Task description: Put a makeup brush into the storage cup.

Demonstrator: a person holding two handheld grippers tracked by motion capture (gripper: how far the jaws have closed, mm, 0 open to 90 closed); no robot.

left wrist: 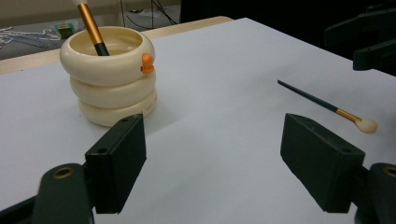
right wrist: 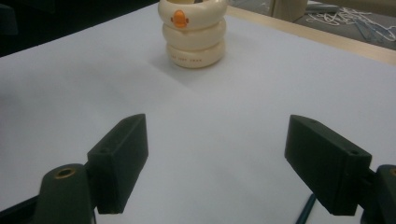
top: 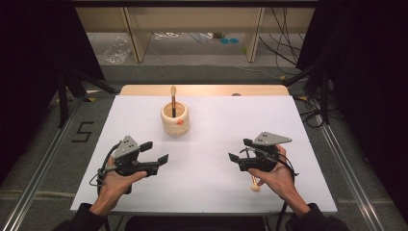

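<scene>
A white counter (top: 202, 192) sits in a dim room. At its near edge, the left hand-held gripper (top: 156, 153) and right hand-held gripper (top: 239, 150) gape wide, holding nothing. A loose brush (left wrist: 327, 106) lies by the right one. Farther back, the ringed cream holder (top: 175, 119) carries another brush (top: 173, 98).

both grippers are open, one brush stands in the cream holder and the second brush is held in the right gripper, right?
Not quite: the second brush lies loose on the white table, as the left gripper view shows. The left gripper and right gripper are open, and one brush stands in the cream holder.
</scene>
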